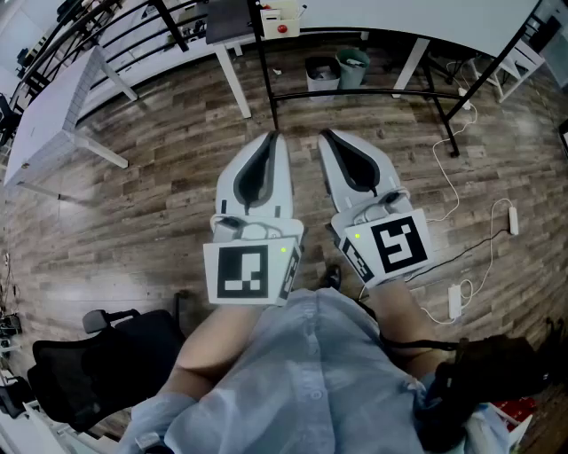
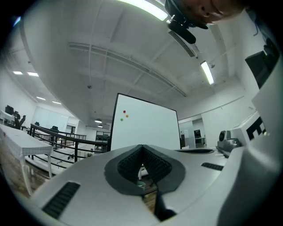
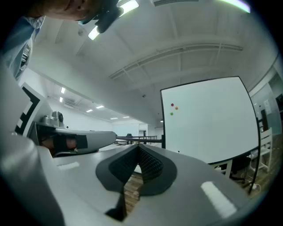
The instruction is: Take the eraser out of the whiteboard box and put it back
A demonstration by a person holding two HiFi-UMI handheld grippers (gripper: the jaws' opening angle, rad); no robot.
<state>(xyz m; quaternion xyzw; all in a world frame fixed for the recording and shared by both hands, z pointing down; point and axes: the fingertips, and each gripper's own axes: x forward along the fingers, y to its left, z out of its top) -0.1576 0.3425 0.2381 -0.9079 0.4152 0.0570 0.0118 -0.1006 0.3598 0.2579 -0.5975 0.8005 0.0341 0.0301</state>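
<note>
The whiteboard (image 3: 208,119) stands ahead on a black-legged stand (image 1: 355,93); in the left gripper view the whiteboard (image 2: 143,128) carries three small coloured magnets. A small white box (image 1: 280,21) with a red spot sits at the board's lower edge. I cannot make out the eraser. My left gripper (image 1: 271,137) and right gripper (image 1: 327,135) are held side by side over the wooden floor, pointing at the board and well short of it. The jaws of the left gripper (image 2: 142,148) and of the right gripper (image 3: 138,148) meet at the tips with nothing between them.
White tables (image 1: 53,115) stand at the left beside a black railing (image 2: 57,137). Two bins (image 1: 337,66) sit under the board's stand. A black office chair (image 1: 89,363) is at the lower left. Cables and a power strip (image 1: 456,301) lie on the floor at the right.
</note>
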